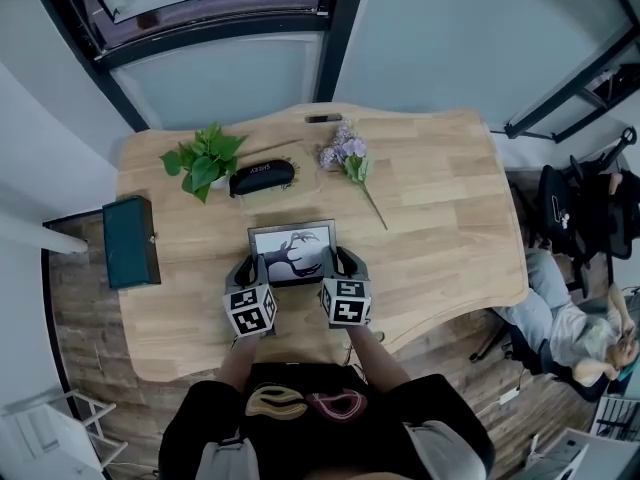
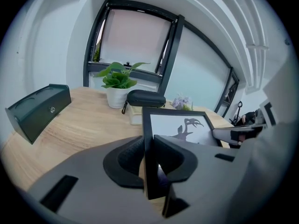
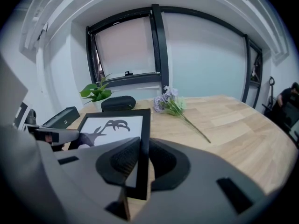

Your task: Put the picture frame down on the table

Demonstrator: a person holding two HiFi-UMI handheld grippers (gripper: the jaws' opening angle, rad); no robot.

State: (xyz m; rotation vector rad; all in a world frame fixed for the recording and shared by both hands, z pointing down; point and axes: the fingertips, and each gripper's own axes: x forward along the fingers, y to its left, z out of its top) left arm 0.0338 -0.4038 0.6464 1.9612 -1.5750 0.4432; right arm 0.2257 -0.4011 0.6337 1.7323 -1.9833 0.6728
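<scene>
Jaws of my left gripper (image 2: pixel 148 148) are clamped on the left rail of the picture frame (image 1: pixel 292 251), and the jaws of my right gripper (image 3: pixel 144 149) are clamped on its right rail, pads pressing front and back. I hold the frame face up over the near part of the table (image 1: pixel 430 208), in front of a black case (image 1: pixel 262 177), a potted plant (image 1: pixel 205 160) and purple flowers (image 1: pixel 348 156). Whether its underside touches the wood cannot be determined.
</scene>
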